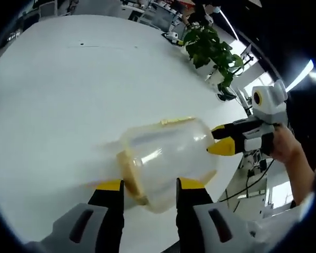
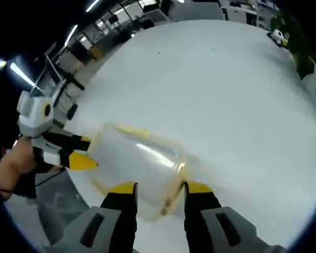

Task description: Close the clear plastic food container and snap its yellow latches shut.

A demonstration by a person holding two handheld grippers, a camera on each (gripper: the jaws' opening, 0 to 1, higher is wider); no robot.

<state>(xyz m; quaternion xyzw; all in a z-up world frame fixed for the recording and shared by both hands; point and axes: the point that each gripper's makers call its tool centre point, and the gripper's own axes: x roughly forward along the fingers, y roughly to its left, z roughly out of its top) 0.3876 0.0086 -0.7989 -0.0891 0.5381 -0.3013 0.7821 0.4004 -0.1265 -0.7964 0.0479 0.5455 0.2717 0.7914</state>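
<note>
The clear container [image 1: 166, 161] is up off the white bench [image 1: 68, 89], caught between the two grippers, and the main risk is that it slips or twists out: the walls are smooth, curved plastic, and each gripper seems to have only an end or edge of it. In the left gripper view the left gripper [image 1: 149, 185] has its jaws set either side of the container's yellow-rimmed end at 6 o'clock, apparently pinching it, while the right gripper [image 1: 225, 143] comes in from 3 o'clock with its yellow tips against the far end. In the right gripper view the right gripper [image 2: 159, 188] straddles the container [image 2: 139, 168] at 6 o'clock, and the left gripper [image 2: 81, 158] meets it from 9 o'clock. Uneven squeezing could flex the body and leave a yellow latch [image 1: 176, 120] misaligned or only half snapped. The container looks empty; nothing shows through its walls.
</note>
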